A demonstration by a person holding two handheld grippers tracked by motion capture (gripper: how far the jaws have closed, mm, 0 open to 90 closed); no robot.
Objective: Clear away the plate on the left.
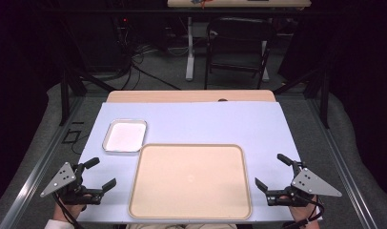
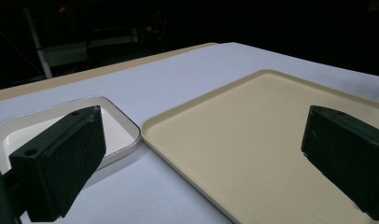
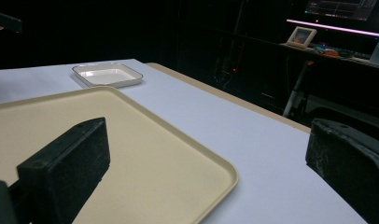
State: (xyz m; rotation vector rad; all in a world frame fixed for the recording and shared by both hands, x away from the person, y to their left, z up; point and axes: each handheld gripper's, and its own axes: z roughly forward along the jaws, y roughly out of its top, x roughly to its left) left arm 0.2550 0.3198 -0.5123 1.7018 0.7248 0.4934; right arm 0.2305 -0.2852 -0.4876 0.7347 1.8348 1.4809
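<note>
Both tongs [image 1: 100, 173] [image 1: 273, 171] flank, seemingly without touching, the beige tray [image 1: 190, 181].

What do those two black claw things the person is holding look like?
Each one is black, with two chunky, blocky fingers. The left gripper and the right gripper each carry a grey three-cornered plate on top, dotted with small dark holes. A black cable trails from each toward the person. The fingers look matte and slightly rough up close. A light sleeve edge shows at the left wrist.
</note>
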